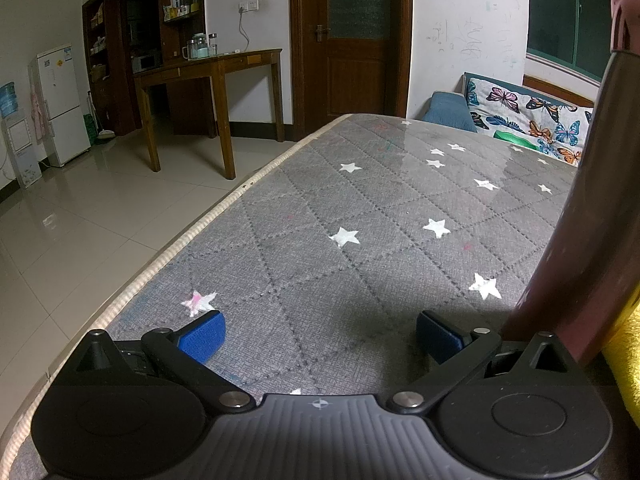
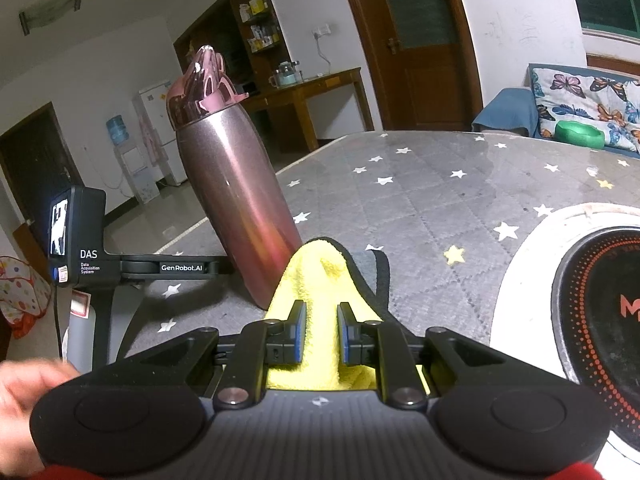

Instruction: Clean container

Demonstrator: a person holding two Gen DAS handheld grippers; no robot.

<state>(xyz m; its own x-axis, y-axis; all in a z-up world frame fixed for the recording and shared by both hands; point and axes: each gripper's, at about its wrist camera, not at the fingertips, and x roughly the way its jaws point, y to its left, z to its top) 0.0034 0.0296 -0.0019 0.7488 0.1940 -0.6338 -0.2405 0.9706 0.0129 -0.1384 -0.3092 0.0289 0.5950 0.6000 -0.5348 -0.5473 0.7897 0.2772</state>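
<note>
Two tongs over the grey star-print worktop. Left tongs: blue pads spread wide, nothing between them, low over the cloth beside the pink metal bottle. Bottle stands on the worktop, lid on, leaning in the fisheye view. Right tongs: pads pinching a yellow cloth, its tip just at the bottle's base. Induction cooker at right.

Left gripper jaws wide apart; right gripper jaws nearly closed.
</note>
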